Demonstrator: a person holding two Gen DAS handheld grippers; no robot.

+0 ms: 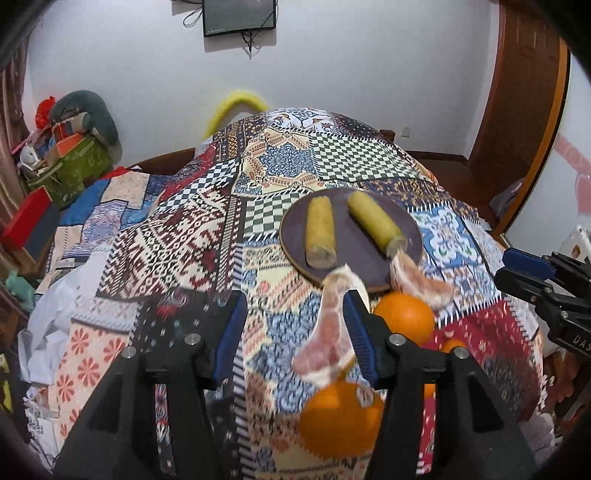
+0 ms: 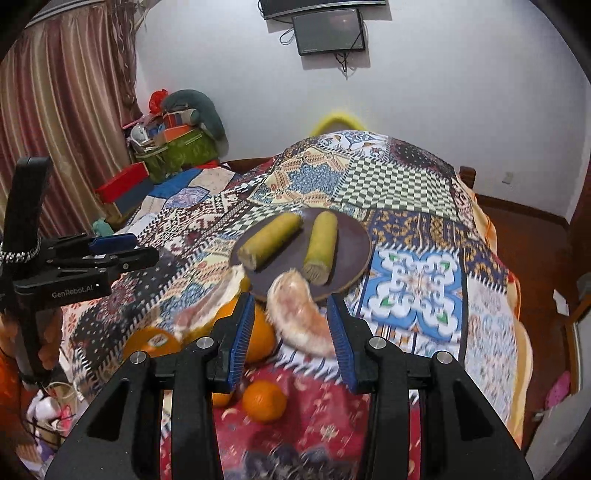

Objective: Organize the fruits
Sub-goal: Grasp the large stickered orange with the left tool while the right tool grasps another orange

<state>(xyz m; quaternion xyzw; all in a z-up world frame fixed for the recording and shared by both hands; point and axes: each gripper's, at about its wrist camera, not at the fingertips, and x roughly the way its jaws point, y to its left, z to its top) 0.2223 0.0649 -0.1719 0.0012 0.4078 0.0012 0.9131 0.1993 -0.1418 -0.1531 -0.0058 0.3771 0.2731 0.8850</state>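
A dark round plate [image 1: 354, 251] [image 2: 351, 251] holds two corn cobs [image 1: 320, 233] [image 2: 320, 246] on the patchwork-covered table. My left gripper [image 1: 295, 328] is open; a pink pomelo segment [image 1: 330, 332] lies against its right finger's inner side, above an orange [image 1: 340, 417]. Another orange [image 1: 404, 314] sits by the plate's near rim. My right gripper [image 2: 291, 332] is open with a second pomelo segment [image 2: 299, 314] [image 1: 417, 282] between its fingers, near the right one. Oranges [image 2: 264, 400] lie below it.
The patchwork cloth [image 1: 184, 240] drapes the whole table. Boxes and a green bag [image 1: 70, 162] are stacked at the far left wall. A monitor [image 2: 328, 29] hangs on the wall. A wooden door [image 1: 517, 110] stands at the right.
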